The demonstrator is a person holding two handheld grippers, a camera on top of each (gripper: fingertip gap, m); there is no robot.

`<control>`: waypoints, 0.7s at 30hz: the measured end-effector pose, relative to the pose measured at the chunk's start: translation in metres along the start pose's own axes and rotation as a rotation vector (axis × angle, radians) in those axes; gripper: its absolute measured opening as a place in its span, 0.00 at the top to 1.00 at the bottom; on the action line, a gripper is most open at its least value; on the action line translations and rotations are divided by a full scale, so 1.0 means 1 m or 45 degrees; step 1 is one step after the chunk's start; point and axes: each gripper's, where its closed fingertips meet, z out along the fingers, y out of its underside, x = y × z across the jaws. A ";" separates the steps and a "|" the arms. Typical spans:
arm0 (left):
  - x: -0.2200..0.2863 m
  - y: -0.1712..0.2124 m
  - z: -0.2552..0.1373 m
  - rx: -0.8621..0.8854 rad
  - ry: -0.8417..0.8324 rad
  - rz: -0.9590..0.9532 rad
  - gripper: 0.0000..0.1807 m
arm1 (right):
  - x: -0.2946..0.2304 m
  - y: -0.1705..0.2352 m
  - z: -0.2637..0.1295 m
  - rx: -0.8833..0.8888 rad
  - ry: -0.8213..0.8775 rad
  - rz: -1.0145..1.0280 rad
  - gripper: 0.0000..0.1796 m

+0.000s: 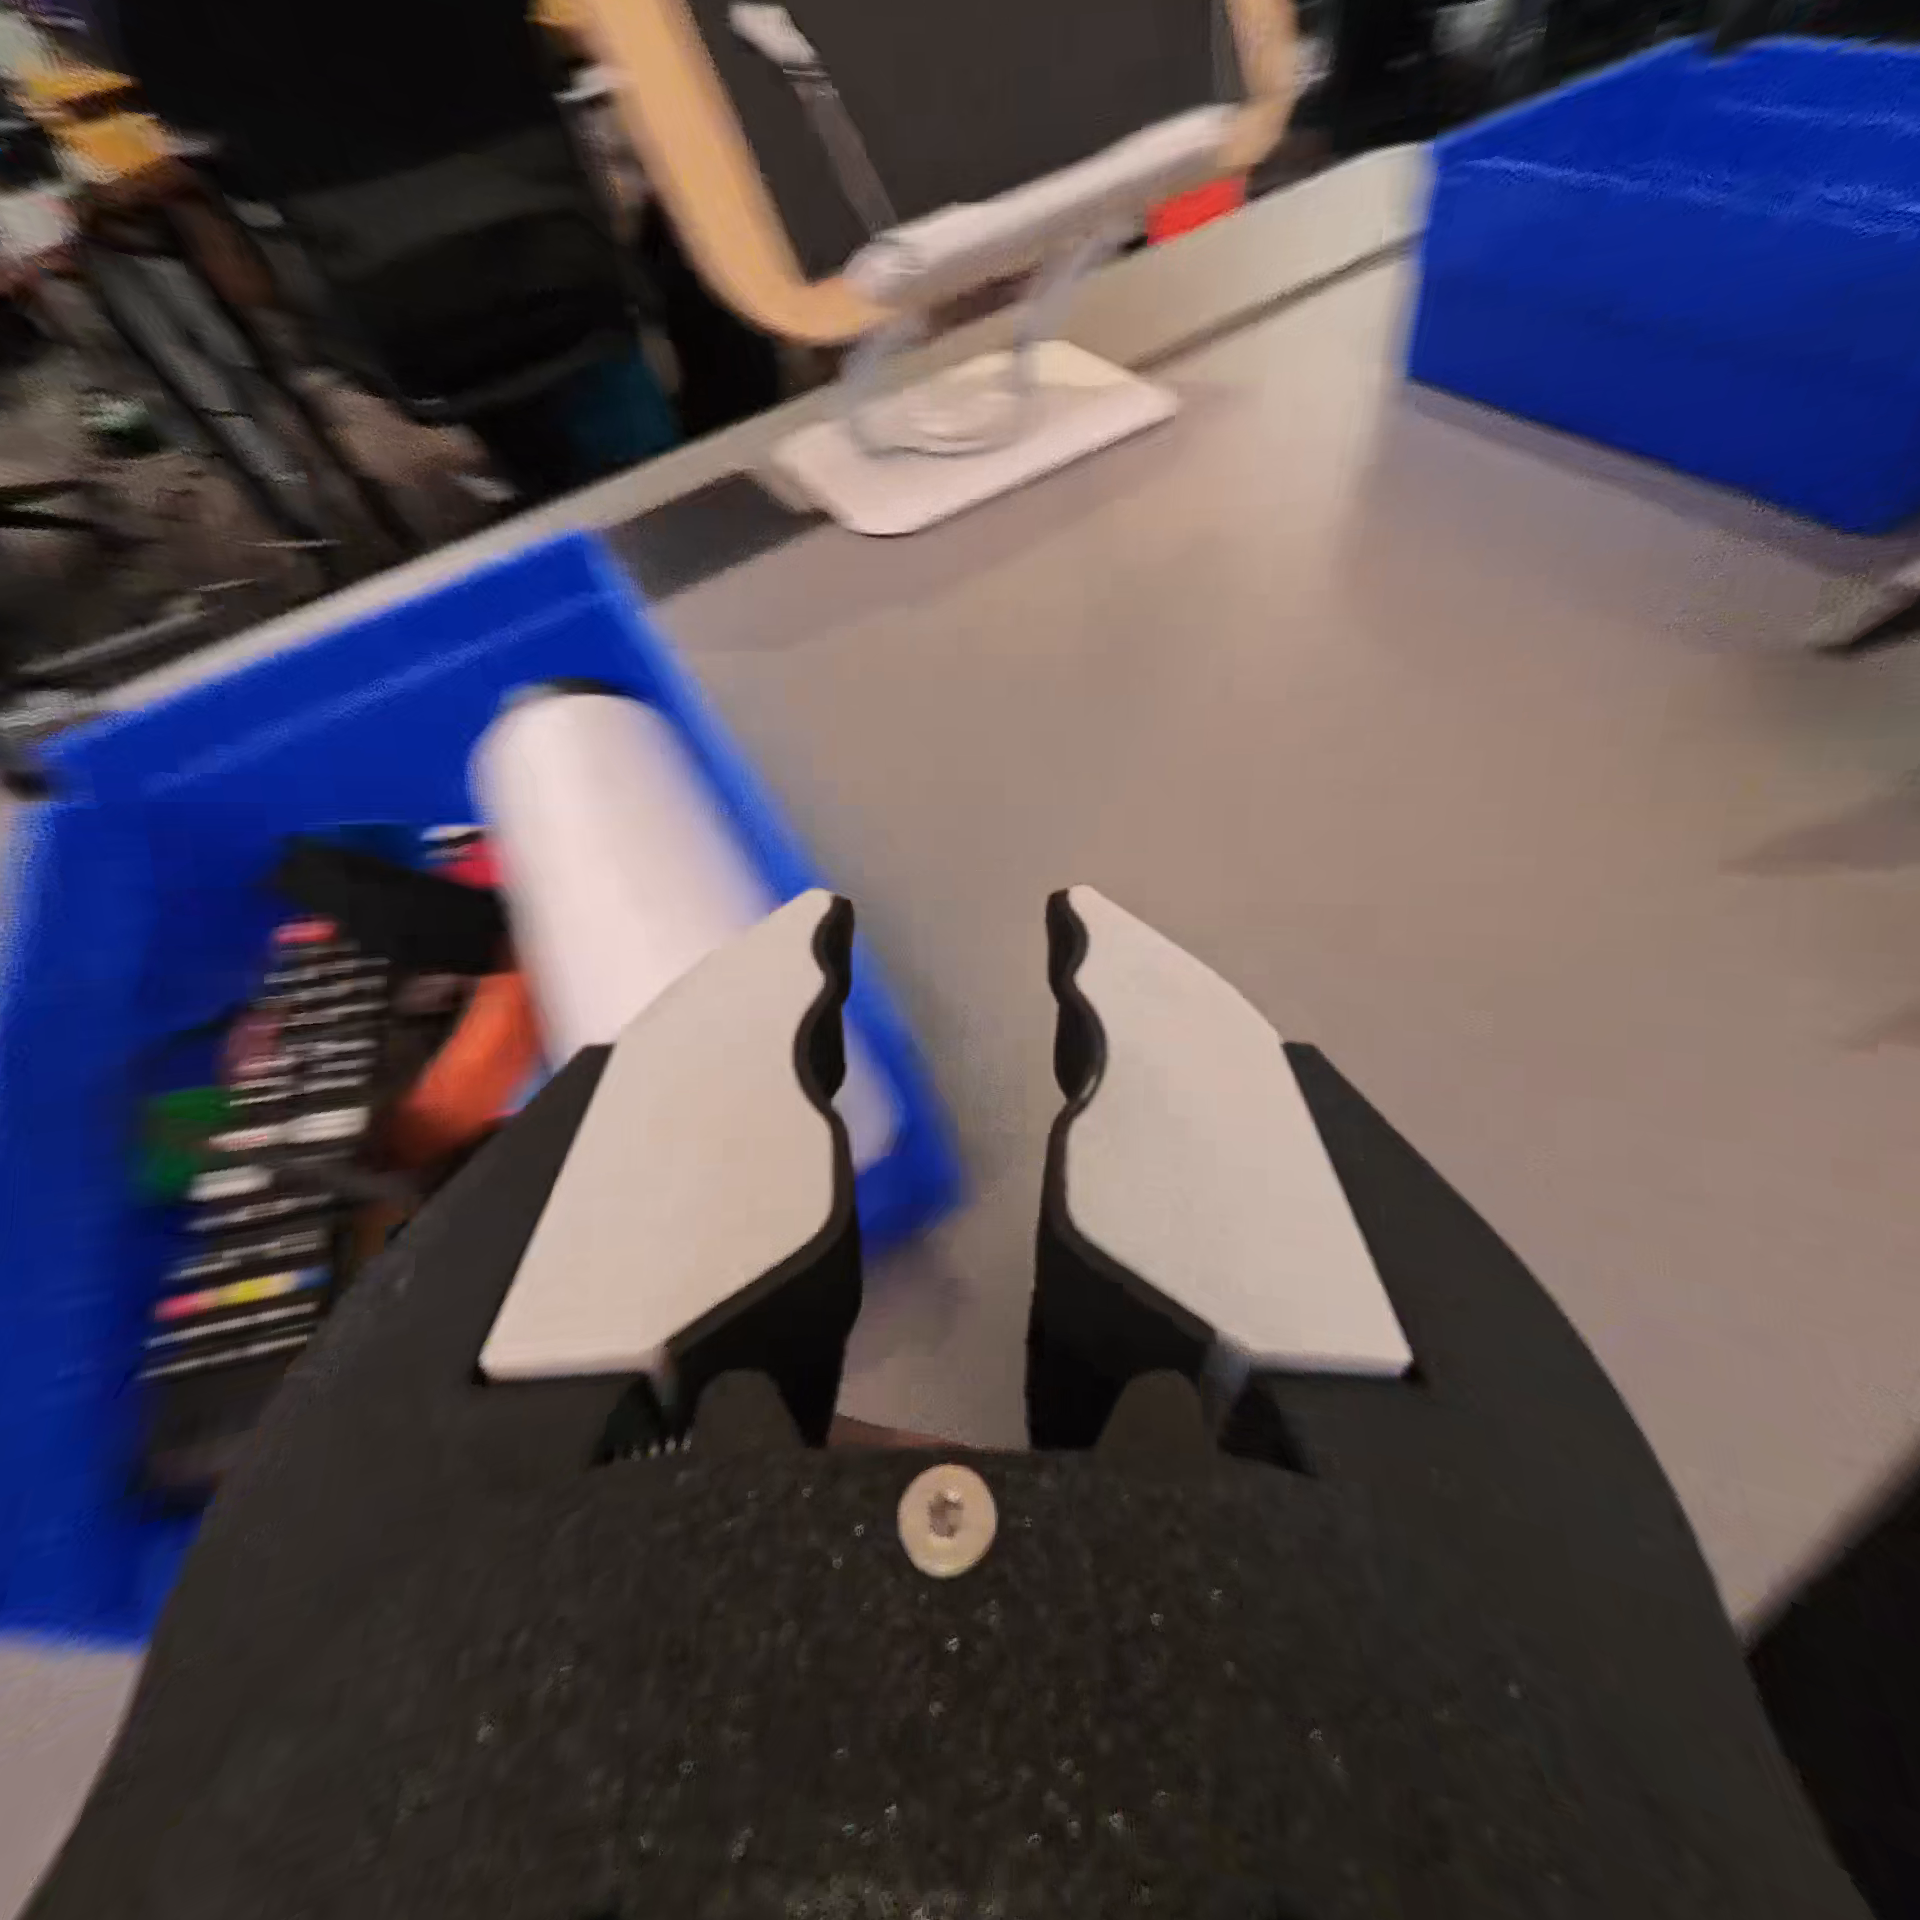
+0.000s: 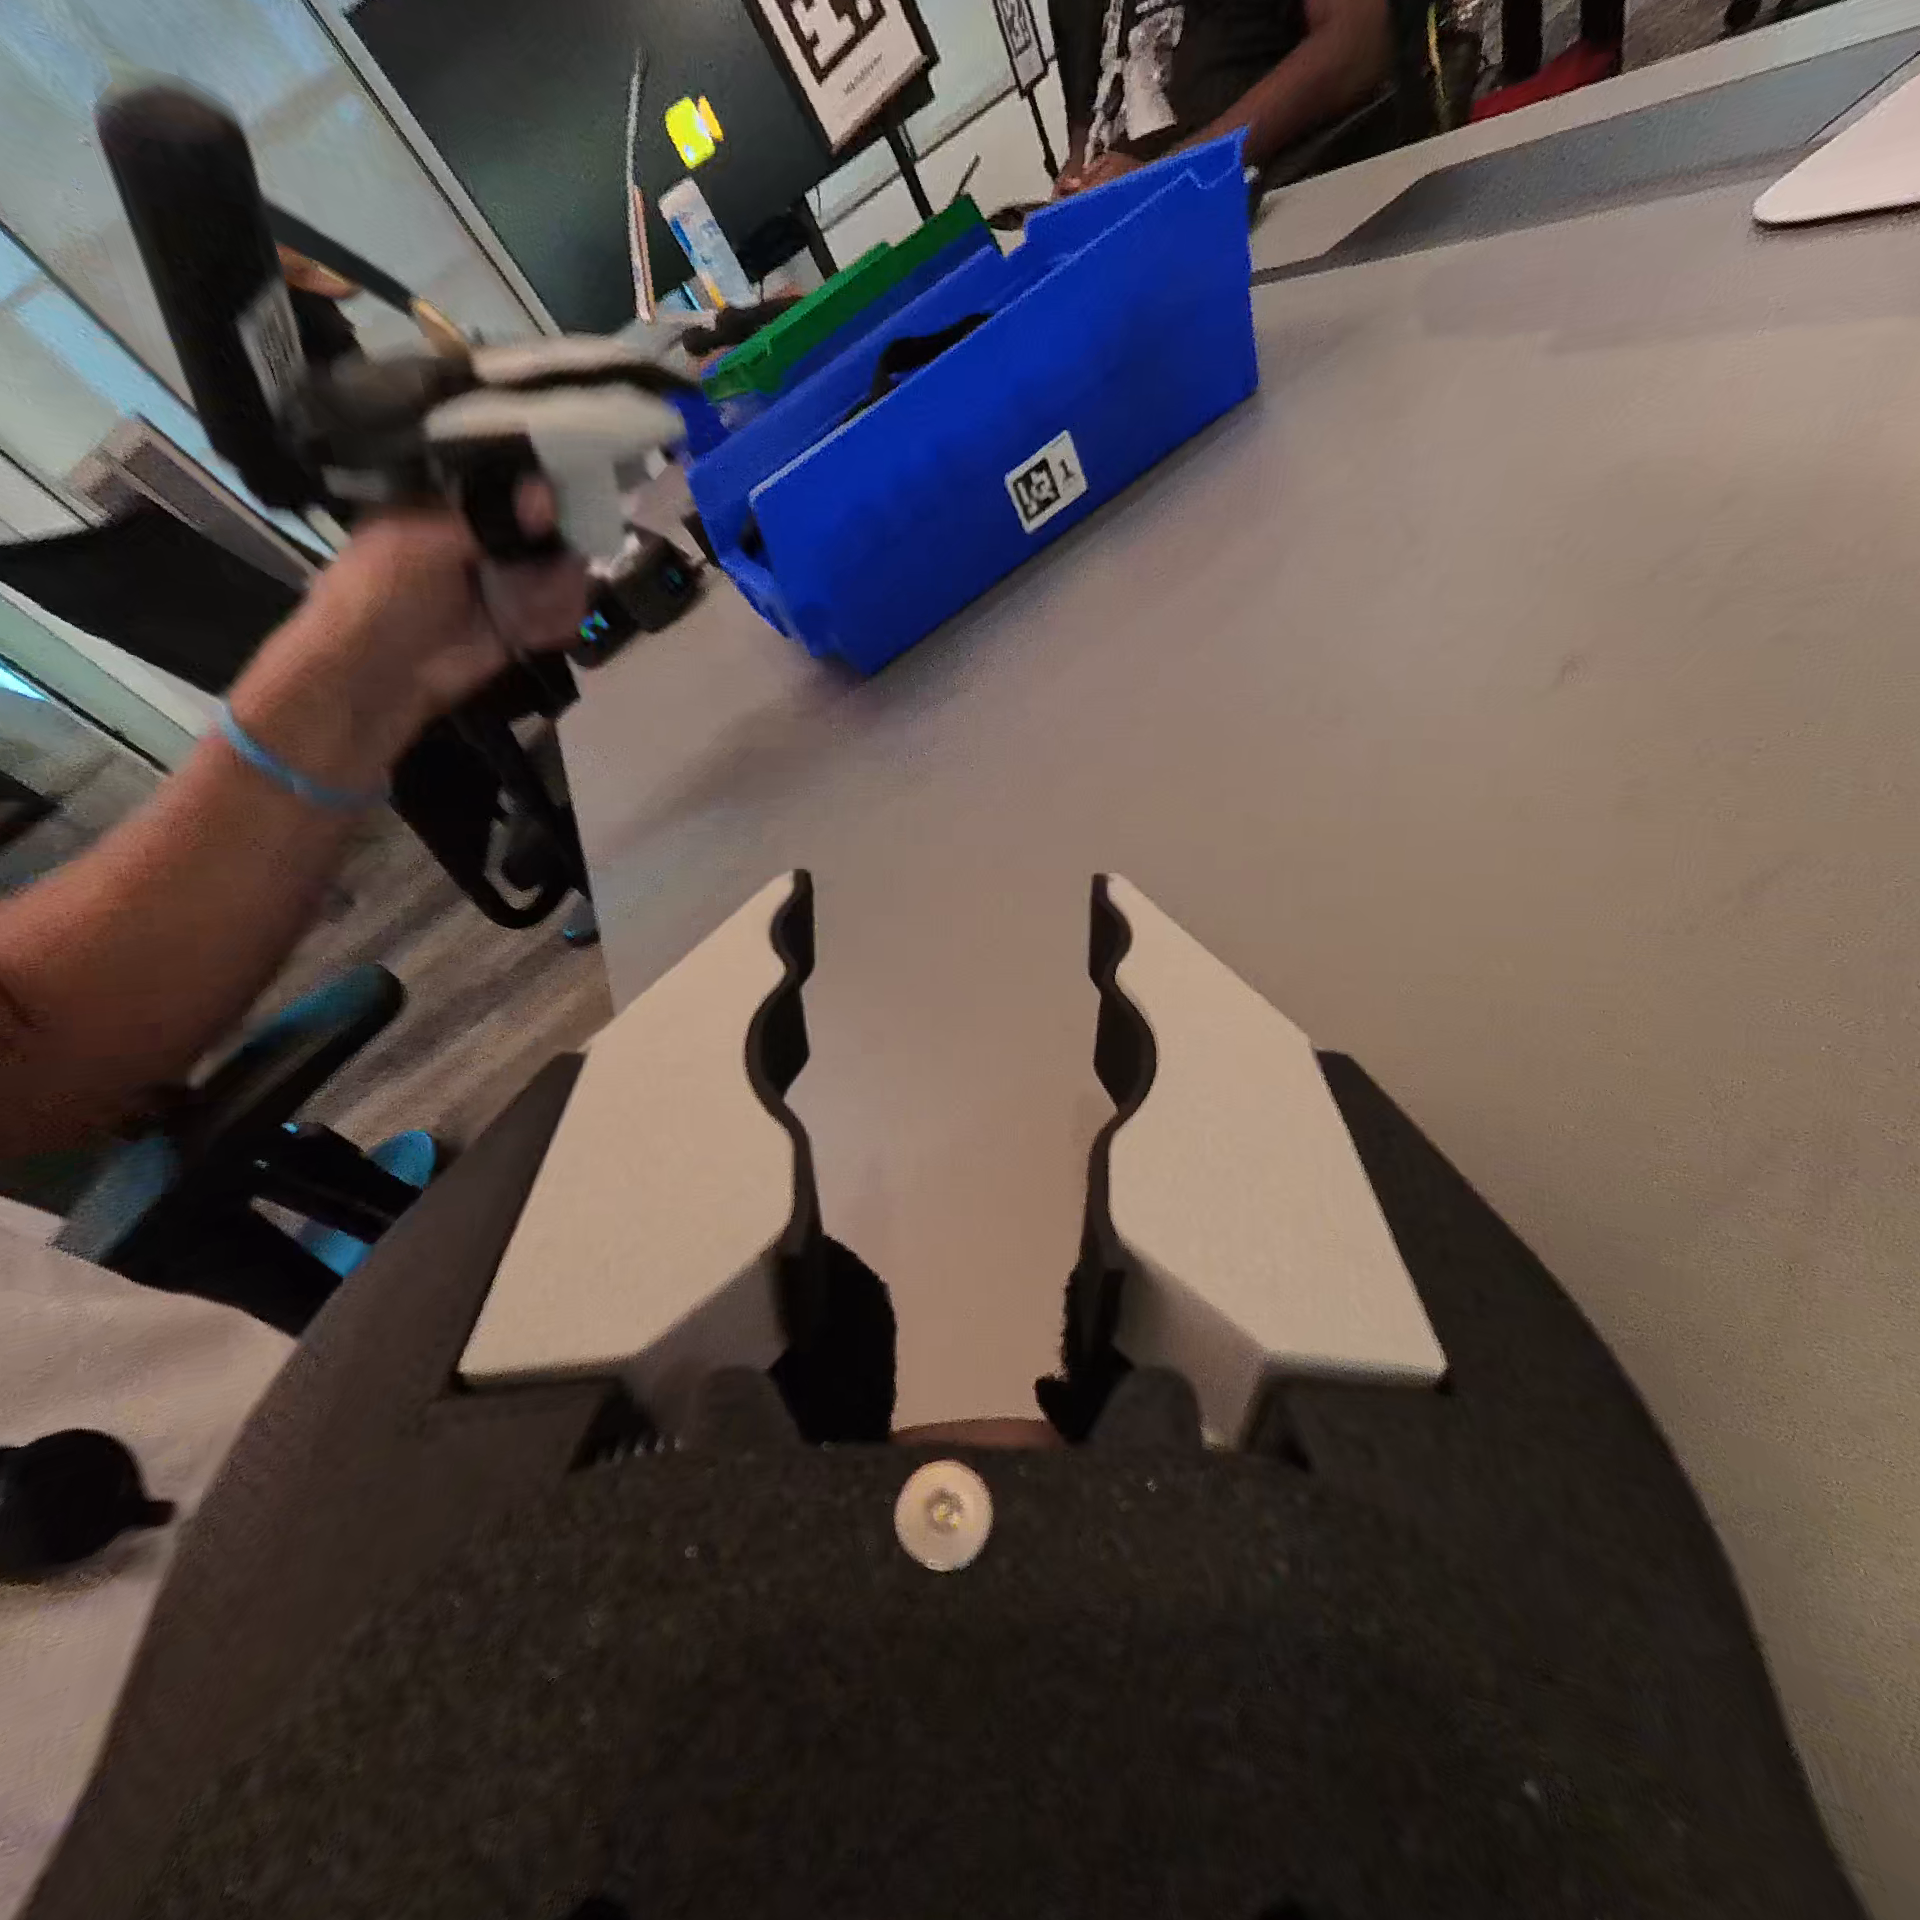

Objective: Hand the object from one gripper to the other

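Note:
My left gripper [image 1: 951,914] is open and empty. It hovers over the near right corner of a blue bin [image 1: 343,717]. That bin holds a white cylinder [image 1: 613,862], dark printed packets [image 1: 270,1143] and something orange [image 1: 468,1070]. My right gripper [image 2: 951,888] is open and empty, low over the bare grey table [image 2: 1455,831]. In the right wrist view a hand holds the left gripper [image 2: 665,400] in the air at the left end of a blue bin [image 2: 997,457]. The picture is blurred there. Nothing is held in either gripper.
A second blue bin [image 1: 1683,291] stands at the far right. A white stand on a flat base [image 1: 977,436] sits at the far table edge. A green box [image 2: 852,301] lies behind the bin. People stand beyond the table. An office chair [image 2: 260,1122] is at the left. Some 30 cm of space lies between my two pairs of fingers.

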 end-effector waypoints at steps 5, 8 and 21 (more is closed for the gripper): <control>-0.107 0.021 0.032 -0.390 -0.181 0.236 0.70 | 0.005 0.001 0.000 -0.009 -0.007 0.001 0.70; -0.129 0.039 0.058 -0.570 -0.171 0.406 0.71 | 0.000 0.004 0.001 -0.020 -0.036 0.015 0.70; -0.175 0.035 0.054 -0.673 -0.379 0.596 0.97 | 0.003 0.007 0.000 -0.040 -0.066 0.068 0.70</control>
